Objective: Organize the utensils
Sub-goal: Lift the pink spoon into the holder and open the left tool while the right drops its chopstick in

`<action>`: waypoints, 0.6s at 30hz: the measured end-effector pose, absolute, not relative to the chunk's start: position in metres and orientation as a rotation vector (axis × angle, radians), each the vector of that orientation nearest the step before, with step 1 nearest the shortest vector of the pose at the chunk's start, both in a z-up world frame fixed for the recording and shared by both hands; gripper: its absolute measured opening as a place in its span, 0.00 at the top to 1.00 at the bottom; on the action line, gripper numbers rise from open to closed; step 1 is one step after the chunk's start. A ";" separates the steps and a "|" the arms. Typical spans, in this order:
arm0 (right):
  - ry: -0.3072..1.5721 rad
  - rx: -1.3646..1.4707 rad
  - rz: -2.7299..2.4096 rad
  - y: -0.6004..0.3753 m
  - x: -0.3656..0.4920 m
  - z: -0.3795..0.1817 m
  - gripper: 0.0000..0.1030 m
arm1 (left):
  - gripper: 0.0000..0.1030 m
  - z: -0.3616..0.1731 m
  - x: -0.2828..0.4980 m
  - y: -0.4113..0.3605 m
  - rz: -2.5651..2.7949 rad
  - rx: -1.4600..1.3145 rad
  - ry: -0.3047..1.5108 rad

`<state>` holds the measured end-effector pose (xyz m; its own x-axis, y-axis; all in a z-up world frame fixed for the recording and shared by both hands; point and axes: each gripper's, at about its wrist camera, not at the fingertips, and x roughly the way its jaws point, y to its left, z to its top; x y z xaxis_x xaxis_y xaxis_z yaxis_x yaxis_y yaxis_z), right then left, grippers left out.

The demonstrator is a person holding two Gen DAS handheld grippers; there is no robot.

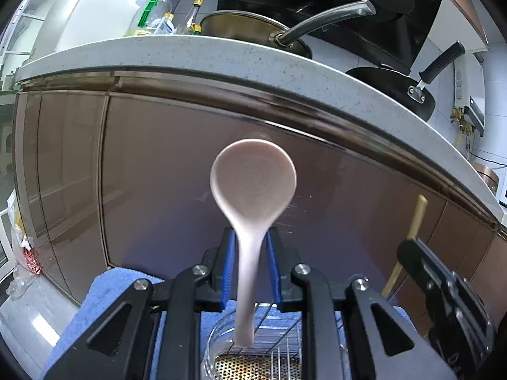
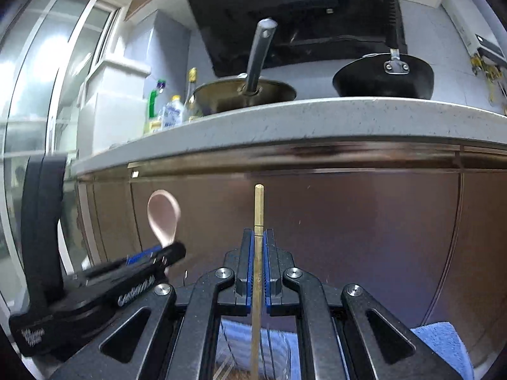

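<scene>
My left gripper [image 1: 252,237] is shut on the neck of a pale pink spoon [image 1: 253,183]. The spoon stands upright, bowl up, and its handle end hangs just over a clear plastic holder [image 1: 215,342] with a perforated bottom. In the right wrist view the same spoon [image 2: 163,212] and left gripper [image 2: 171,253] show at the left. My right gripper [image 2: 259,234] is shut on a wooden chopstick [image 2: 259,205] held upright, whose lower end reaches down into the clear holder [image 2: 282,348]. From the left wrist view, the right gripper [image 1: 408,253] and its chopstick [image 1: 418,215] appear at the right.
A wire rack [image 1: 279,348] stands beside the holder on a blue towel [image 1: 104,297]. Brown cabinet doors [image 1: 158,174] fill the view ahead under a speckled counter [image 1: 221,60]. On it sit a steel pan [image 1: 247,28], a black wok [image 1: 389,85] and bottles [image 1: 158,15].
</scene>
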<state>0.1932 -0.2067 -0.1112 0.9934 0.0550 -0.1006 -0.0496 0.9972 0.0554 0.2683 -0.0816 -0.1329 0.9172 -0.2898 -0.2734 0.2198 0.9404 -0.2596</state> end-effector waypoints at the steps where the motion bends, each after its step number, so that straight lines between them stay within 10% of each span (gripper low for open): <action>1: 0.109 0.055 0.056 -0.207 0.191 -0.113 0.95 | 0.81 -0.136 0.267 -0.081 -0.270 -0.224 0.323; 7: 0.146 0.059 0.074 -0.212 0.179 -0.123 0.73 | 0.77 -0.144 0.261 -0.080 -0.289 -0.194 0.362; 18: 0.151 0.100 0.076 -0.228 0.153 -0.111 0.68 | 0.59 -0.141 0.251 -0.080 -0.302 -0.182 0.358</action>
